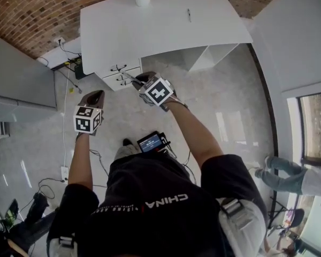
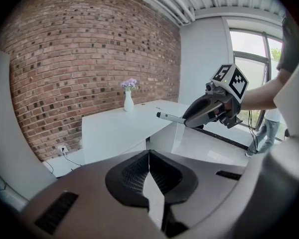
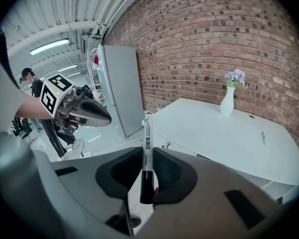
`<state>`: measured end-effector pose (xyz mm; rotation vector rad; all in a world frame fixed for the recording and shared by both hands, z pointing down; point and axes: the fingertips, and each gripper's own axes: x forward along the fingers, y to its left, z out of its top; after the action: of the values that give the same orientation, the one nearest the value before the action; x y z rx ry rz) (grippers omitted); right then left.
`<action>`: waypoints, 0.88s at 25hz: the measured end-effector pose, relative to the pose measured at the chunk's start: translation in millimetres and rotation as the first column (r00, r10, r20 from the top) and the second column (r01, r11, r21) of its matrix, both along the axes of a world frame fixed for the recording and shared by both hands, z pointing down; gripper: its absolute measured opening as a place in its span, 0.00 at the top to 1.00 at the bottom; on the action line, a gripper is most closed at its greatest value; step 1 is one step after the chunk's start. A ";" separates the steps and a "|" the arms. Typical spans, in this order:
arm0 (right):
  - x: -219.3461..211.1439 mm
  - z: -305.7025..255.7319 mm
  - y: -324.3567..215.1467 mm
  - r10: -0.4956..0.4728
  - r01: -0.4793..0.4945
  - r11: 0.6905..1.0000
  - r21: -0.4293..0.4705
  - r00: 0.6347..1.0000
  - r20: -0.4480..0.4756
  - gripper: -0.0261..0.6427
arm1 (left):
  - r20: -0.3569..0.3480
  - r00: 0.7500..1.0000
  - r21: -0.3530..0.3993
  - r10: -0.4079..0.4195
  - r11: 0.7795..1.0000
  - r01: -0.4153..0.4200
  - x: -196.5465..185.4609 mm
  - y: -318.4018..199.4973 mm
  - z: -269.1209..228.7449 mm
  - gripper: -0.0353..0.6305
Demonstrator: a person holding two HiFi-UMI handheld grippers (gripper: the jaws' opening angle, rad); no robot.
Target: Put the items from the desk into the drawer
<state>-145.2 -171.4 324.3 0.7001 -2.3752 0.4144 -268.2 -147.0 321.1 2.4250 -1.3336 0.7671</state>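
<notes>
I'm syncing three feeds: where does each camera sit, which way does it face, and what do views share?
Head view: on the person's head, facing steeply down at the desk; arms, torso, left tongs, right tongs show.
Left gripper view: on the shut, empty left tongs, facing desk and vase.
Right gripper view: on the right tongs, shut on a marker, facing the desk.
Shared: desk and vase; each gripper view shows the other tongs.
</notes>
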 end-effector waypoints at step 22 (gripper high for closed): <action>-32.1 192.3 -113.1 0.008 -0.008 1.000 -0.024 1.000 -0.008 0.85 | 0.042 0.990 -0.064 0.136 0.989 -0.133 -12.4 -129.3 195.1 0.93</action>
<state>-177.3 -284.6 516.5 0.6992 -2.3575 0.4417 -280.6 -276.3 516.1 2.4823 -1.1541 0.8897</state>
